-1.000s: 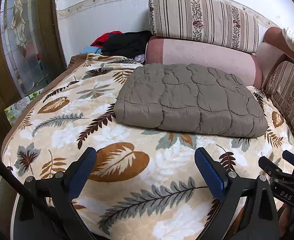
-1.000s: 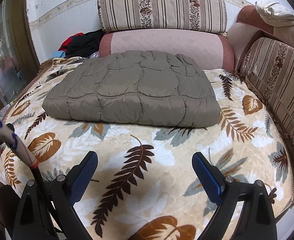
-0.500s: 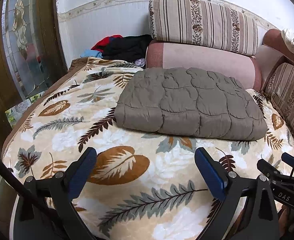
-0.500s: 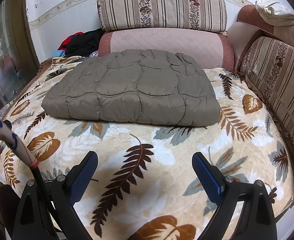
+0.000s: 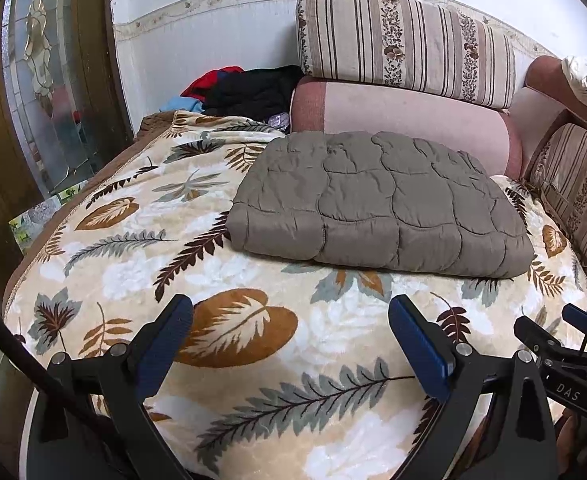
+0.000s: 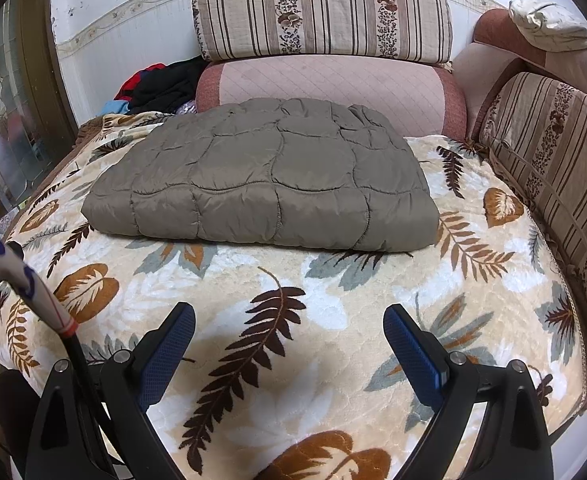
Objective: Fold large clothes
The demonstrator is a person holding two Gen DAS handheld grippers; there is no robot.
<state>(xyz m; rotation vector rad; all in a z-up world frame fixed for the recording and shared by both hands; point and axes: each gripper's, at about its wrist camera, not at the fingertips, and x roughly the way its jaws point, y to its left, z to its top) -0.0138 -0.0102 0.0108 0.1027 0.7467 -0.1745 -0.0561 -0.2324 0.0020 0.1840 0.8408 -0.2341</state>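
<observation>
A grey-brown quilted padded garment (image 5: 377, 204) lies folded into a flat rectangle on the leaf-patterned blanket (image 5: 229, 320), near the back cushions. It also shows in the right wrist view (image 6: 265, 180). My left gripper (image 5: 291, 316) is open and empty, held over the blanket's front part, well short of the garment. My right gripper (image 6: 289, 320) is open and empty too, likewise in front of the garment. Its tips show at the left wrist view's right edge (image 5: 565, 328).
Striped cushions (image 6: 321, 12) and a pink bolster (image 6: 333, 88) stand behind the garment. A pile of black, red and blue clothes (image 5: 249, 88) lies at the back left. A striped sofa back (image 6: 557, 152) runs along the right. A glass door (image 5: 41, 92) is at left.
Both grippers have drawn back slightly and tilted up; the folded garment sits a little lower and farther in the left view. The garment itself has not moved.
</observation>
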